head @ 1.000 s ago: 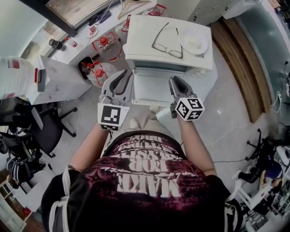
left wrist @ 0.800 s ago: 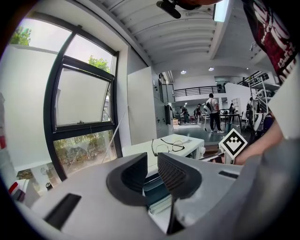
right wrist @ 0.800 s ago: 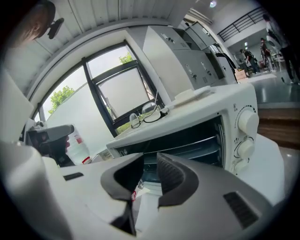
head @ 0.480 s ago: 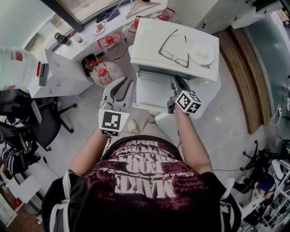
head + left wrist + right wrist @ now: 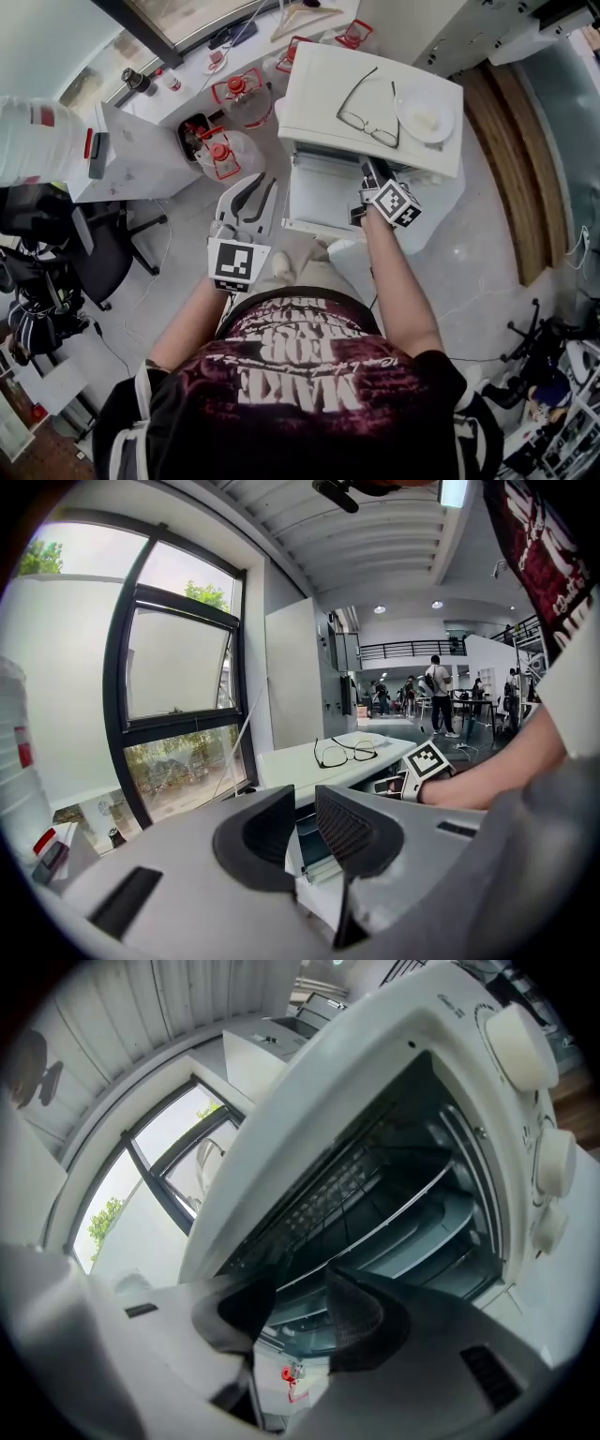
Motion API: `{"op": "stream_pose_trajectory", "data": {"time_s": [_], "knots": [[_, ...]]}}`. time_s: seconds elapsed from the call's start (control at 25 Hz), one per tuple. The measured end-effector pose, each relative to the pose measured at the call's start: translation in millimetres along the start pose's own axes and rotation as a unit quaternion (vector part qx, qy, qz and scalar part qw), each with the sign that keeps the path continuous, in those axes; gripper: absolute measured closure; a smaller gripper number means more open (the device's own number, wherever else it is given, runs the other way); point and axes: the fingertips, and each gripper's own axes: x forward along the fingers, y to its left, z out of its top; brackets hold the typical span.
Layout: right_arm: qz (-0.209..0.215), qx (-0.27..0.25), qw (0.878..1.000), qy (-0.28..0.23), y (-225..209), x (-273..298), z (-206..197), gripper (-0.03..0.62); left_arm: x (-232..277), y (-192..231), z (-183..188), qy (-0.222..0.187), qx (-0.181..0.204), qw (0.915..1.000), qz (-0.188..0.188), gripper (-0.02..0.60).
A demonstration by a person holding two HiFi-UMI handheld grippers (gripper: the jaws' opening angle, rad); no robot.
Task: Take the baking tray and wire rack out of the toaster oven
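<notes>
A white toaster oven [image 5: 370,108] stands ahead with its door [image 5: 323,202] dropped open. My right gripper [image 5: 373,176] is at the right side of the oven mouth. In the right gripper view the wire rack [image 5: 347,1180] sits on an upper rail and the baking tray [image 5: 427,1222] lies below it, both inside the oven. The right gripper [image 5: 300,1293] has just been opening its jaws; they stand apart at the rack's front edge with nothing pressed between them. My left gripper [image 5: 251,202] hangs open and empty, left of the door; its own view shows the left gripper [image 5: 305,822] looking at the oven from the side.
Glasses [image 5: 367,103] and a white plate [image 5: 427,112] lie on the oven's top. Control knobs [image 5: 553,1162] line the oven's right side. Water jugs with red caps [image 5: 230,150] stand on the floor at the left, beside a white table [image 5: 131,164] and an office chair [image 5: 89,258].
My right gripper has moved forward to the oven mouth, rolled, and spread its jaws. The left gripper has stayed beside the door, slightly lower.
</notes>
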Motion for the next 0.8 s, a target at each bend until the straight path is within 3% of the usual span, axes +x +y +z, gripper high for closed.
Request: {"op": "stream_pose_trajectory", "data": {"time_s": [0.28, 0.52, 0.8], "knots": [[0.014, 0.079, 0.996, -0.029, -9.0, 15.9, 9.3, 0.427, -8.2, 0.9, -6.1, 0.011, 0.004, 0.9999, 0.004, 0.512], [0.002, 0.085, 0.996, -0.024, -16.8, 27.6, 14.3, 0.501, -16.3, 4.6, -11.3, 0.018, 0.01, 0.9997, 0.009, 0.512], [0.005, 0.099, 0.995, -0.017, -13.3, 17.5, 7.6, 0.505, -22.3, 6.5, -6.7, 0.012, 0.018, 0.9997, 0.008, 0.512]]}}
